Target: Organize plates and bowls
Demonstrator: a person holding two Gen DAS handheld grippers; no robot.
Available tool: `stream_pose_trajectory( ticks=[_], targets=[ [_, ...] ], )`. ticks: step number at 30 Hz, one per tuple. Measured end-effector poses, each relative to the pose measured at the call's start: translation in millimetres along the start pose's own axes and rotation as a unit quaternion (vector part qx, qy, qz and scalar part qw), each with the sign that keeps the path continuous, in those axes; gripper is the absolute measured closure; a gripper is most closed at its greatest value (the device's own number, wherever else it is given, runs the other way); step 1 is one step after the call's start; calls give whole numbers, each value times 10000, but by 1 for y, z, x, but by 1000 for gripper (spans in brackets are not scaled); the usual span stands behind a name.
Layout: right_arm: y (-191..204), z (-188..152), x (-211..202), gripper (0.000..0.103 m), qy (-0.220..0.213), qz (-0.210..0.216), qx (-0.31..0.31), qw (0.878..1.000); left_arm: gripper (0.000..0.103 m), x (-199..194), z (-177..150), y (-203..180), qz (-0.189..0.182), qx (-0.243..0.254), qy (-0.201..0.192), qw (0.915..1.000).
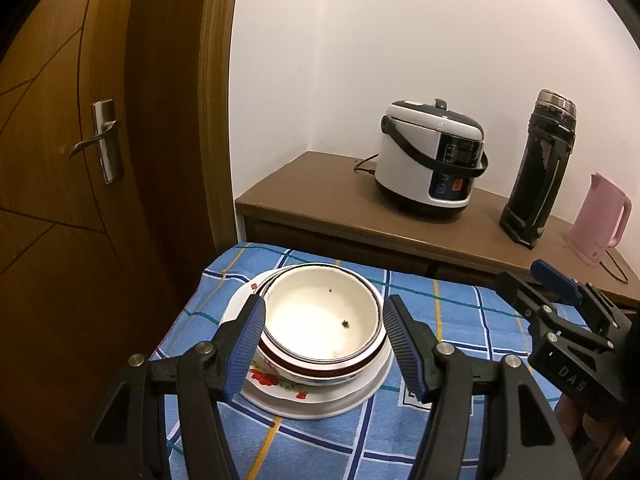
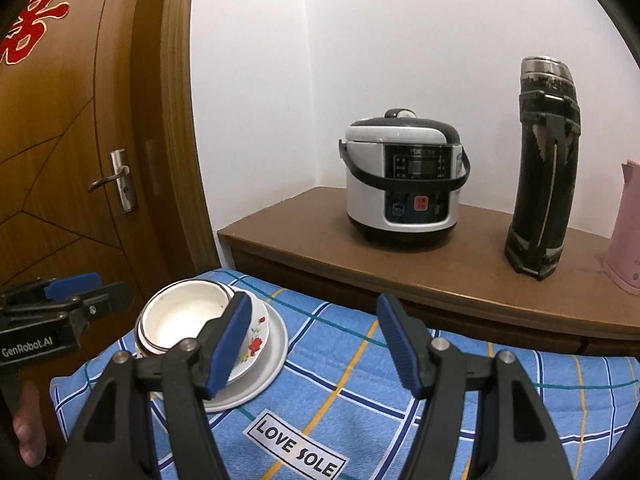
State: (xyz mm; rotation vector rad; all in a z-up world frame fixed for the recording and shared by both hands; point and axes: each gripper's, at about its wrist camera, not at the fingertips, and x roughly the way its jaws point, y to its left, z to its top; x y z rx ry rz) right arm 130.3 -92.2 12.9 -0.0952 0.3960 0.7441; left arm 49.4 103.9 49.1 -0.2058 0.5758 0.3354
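Stacked bowls (image 1: 320, 320) on plate (image 1: 320, 404) near cloth's (image 2: 360, 380) left edge, both hand-held grippers (image 1: 324, 344) (image 2: 316, 340) open, empty.

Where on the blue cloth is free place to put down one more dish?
The checked cloth lies bare right of the stacked dishes, up to the wooden cabinet, and in front near the "LOVE SOLE" label. The left end is crowded: the stack fills it, the left gripper open around it.
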Motion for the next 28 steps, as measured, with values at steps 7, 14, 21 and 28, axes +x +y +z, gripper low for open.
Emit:
stream_pose_trajectory(
  ticks=[7,14,21,28],
  targets=[
    [4,3,-11,36,-84,-22,-62,9999,39,-4,2,-2,-51,38,-37,10000],
    [3,7,-27,36,-209,-119,-78,9997,36,-12,8,-12,-188,170,-184,9995],
    [1,11,-50,32,-415,-284,-76,9987,36,-30,14,-29,-365,400,-617,9966],
    [3,14,-61,32,-493,-323,-133,9982,36,-38,15,-35,-481,495,-688,9952]
  ],
)
